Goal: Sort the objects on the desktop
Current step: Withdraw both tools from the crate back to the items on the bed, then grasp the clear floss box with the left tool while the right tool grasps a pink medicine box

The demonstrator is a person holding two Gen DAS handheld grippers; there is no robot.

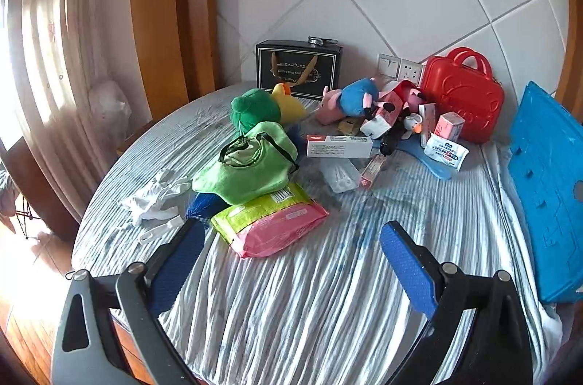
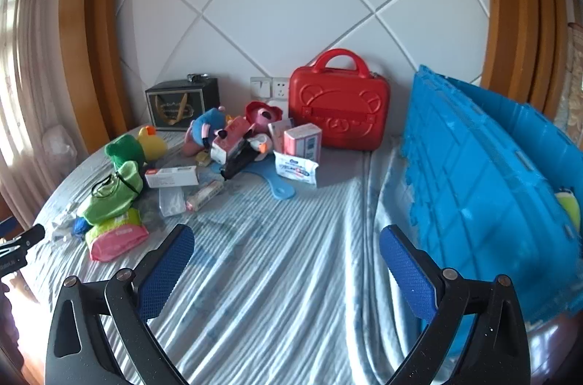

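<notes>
A heap of small objects lies on a round table with a striped cloth (image 1: 328, 294): a pink and green wipes pack (image 1: 269, 221), a green pouch (image 1: 251, 166), a green plush (image 1: 253, 110), a yellow duck (image 1: 288, 102), a white carton (image 1: 339, 146), pig plush toys (image 1: 349, 101) and a tissue pack (image 1: 446, 152). My left gripper (image 1: 291, 243) is open and empty, just in front of the wipes pack. My right gripper (image 2: 288, 246) is open and empty over bare cloth, with the heap (image 2: 204, 159) far left of it.
A blue plastic crate (image 2: 492, 181) stands at the right edge with something yellow inside. A red case (image 2: 339, 108) and a black gift box (image 2: 182, 106) stand against the white wall. A curtain and the table's edge are at the left.
</notes>
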